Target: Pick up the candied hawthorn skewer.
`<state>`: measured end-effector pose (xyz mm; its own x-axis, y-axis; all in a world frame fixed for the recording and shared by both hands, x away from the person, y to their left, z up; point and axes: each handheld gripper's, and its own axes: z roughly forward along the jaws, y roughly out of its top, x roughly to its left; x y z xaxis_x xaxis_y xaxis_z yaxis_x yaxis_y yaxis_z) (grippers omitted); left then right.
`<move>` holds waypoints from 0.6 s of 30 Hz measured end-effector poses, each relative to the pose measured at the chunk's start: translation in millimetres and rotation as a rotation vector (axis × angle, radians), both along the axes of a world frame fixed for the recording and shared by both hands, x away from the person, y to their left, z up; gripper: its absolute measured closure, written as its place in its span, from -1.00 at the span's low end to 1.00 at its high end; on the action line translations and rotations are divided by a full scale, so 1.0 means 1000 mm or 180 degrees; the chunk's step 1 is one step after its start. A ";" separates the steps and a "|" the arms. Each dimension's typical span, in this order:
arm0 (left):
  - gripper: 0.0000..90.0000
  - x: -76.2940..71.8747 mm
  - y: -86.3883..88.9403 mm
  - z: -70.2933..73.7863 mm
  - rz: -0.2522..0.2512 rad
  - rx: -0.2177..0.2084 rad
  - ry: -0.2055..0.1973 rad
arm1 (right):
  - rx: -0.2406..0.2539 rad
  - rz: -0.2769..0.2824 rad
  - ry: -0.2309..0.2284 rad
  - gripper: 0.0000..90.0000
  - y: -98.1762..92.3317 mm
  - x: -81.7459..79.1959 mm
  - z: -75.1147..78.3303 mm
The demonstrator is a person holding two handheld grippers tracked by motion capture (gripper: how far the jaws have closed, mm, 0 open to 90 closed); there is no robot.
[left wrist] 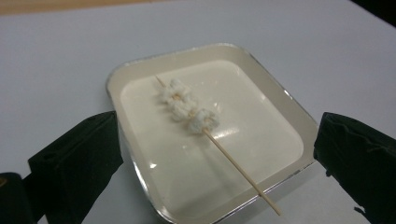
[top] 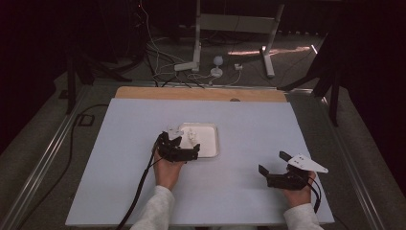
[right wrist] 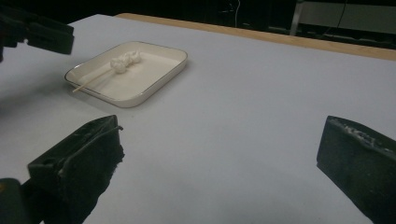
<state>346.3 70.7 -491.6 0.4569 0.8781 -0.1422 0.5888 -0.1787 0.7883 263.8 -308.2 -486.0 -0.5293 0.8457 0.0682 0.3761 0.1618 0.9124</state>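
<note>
I'm hovering my left gripper (left wrist: 215, 154) wide open, empty, over the shallow cream rectangular tray (left wrist: 140, 154) w/ the thin wooden skewer of white lumps (left wrist: 189, 108) inside — best pinching the bare stick end at the tray's near rim. Right gripper (right wrist: 217, 154) is idling open — well apart.

A shallow rectangular white tray (top: 210, 143) is sitting near the middle of the pale flat tabletop (top: 249, 124). A thin wooden skewer threaded with small white lumps (left wrist: 189, 107) is lying slantwise inside the tray, its bare end poking out over the near rim. The left gripper (top: 184, 143) is hovering at the tray's near left edge, its jaws straddling that side. The right gripper (top: 273, 163) is sitting well apart to the right, nearer the person.
</note>
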 end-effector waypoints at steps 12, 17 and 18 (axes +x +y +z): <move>0.14 0.006 -0.018 -0.018 -0.0136 0.0285 0.0435 | -0.0012 -0.0015 0.0027 -1.00 0.000 0.001 -0.001; 0.67 0.006 -0.014 -0.022 -0.0131 0.0429 0.0511 | -0.0009 -0.0042 0.0050 -1.00 -0.001 0.001 -0.001; 0.77 0.006 -0.012 -0.021 -0.0131 0.0451 0.0528 | 0.0003 -0.0046 0.0050 -1.00 -0.002 0.001 -0.001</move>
<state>352.3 58.3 -512.8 0.4734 0.8757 -0.0948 0.6982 -0.3074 0.6466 265.2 -309.7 -486.9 -0.5160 0.8531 0.0771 0.3925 0.1555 0.9065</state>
